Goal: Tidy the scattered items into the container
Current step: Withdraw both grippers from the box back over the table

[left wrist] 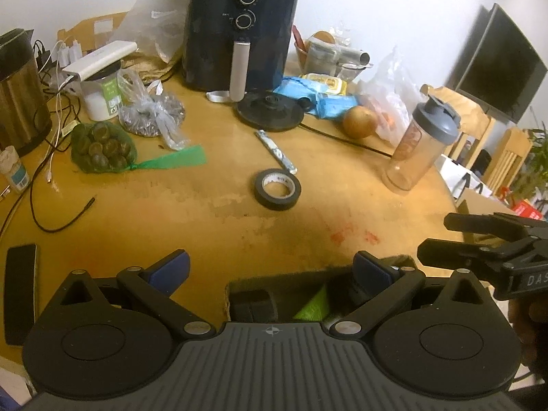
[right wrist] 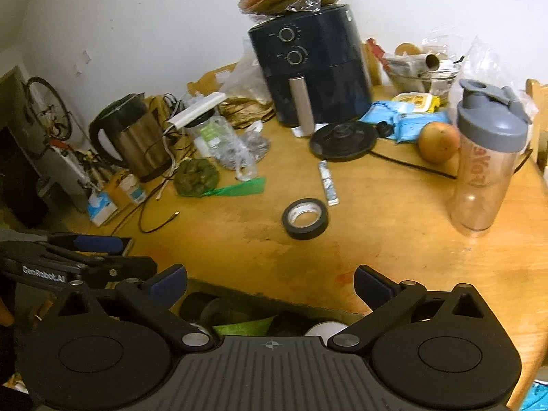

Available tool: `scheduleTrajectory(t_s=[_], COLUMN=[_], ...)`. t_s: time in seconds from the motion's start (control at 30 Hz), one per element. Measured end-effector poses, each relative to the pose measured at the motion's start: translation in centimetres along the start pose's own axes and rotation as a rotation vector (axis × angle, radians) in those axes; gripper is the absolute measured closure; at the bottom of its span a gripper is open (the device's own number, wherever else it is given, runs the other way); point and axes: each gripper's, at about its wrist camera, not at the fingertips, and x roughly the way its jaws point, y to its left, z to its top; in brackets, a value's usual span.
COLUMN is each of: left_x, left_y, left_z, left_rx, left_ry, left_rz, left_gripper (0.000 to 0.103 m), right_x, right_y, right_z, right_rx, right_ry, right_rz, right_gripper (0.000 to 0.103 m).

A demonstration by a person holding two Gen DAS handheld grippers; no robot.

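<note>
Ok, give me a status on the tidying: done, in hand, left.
Done: the container at the table's near edge already holds several things, including something green. In hand: nothing; the left gripper and right gripper are both open and empty. Left: the black tape roll and the small foil-wrapped stick beyond it still lie loose on the table.
</note>
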Motion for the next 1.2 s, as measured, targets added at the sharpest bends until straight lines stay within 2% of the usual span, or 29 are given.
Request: scheduleTrajectory(t_s=[0.2, 0.33, 0.57, 0.67, 0.8, 0.9, 1.2], left_x=[-0.2, 0.5, 1.7, 2.2, 2.8, 3.3, 5.4], left_y=[0.2, 0.2, 0.6, 0.4, -0.4, -0.7, -1.3], left_z=[1.0, 0.9, 0.9, 1.2, 1.5, 2.0, 3.4], left_rx=[-0.003, -0.009, -0.033, -0.005, 0.066, 0.075, 0.105], left_ry=[-0.038, -0.013, 0.001, -0.007, -0.032, -0.014, 0.027], left_rz=[-0.036, -0.042, -0.040, -0.038, -0.007, -0.020, 0.002], left_gripper=[0.000, 0.000, 0.000, 0.000, 0.000, 0.000, 0.000], right_x=[-0.3, -0.7, -1.6, -1.7, -1.4, -0.9, 0.2], right_y=[0.0, 0.0, -1.4, -2.1, -2.8, -3.4, -5.1], right_z=[1.2, 1.6, 1.4, 1.3, 1.3, 1.6, 2.7], right_rx=[-0.038, -0.074, -0.063, -0.067, -0.074, -0.067, -0.056], right_ry=[-0.048, -0.086, -0.065, -0.053, -0.041, -0.032, -0.021], right_rz=[-0.082, -0.140, -0.221, -0.245, -0.261, -0.256, -0.237], right_gripper=[0.000, 0.000, 0.000, 0.000, 0.000, 0.000, 0.000])
